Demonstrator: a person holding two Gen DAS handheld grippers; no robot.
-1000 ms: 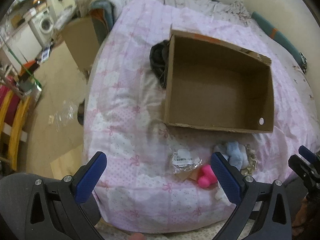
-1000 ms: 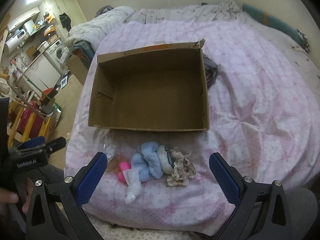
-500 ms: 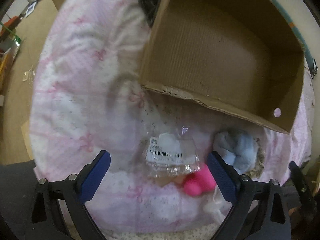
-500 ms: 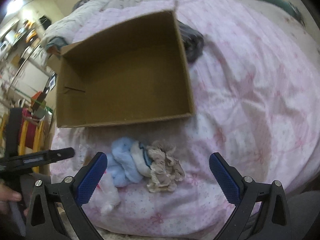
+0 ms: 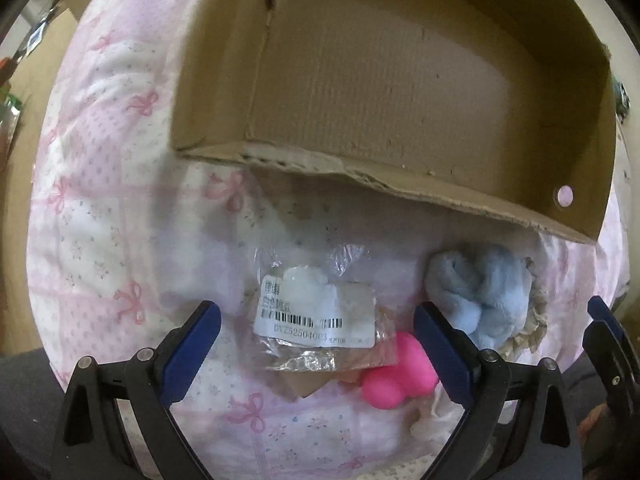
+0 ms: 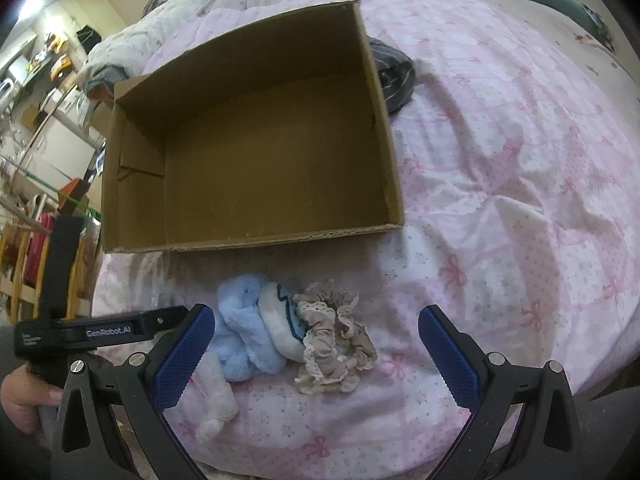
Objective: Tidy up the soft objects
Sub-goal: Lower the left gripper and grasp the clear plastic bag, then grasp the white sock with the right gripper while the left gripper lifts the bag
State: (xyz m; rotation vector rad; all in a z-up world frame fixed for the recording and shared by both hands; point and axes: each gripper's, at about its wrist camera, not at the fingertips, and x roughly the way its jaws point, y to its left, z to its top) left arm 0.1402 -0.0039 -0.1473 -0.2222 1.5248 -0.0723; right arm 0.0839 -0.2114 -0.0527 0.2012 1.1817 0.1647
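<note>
One cardboard box (image 6: 256, 152); one blue plush (image 6: 244, 332); one pink toy (image 5: 396, 376)

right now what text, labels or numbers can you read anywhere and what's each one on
"GenRobot.AI": white lettering on the black body of the left hand-held gripper, read in the right wrist view.
"DYZ52504003", roughly, some characters uncertain: under the barcode on the white label of the clear plastic bag.
Other print on that label, above and beside the code: too blurred to read.
Small white lines left of the brand on the gripper body: too small to read.
Cardboard box: no readable text.
</note>
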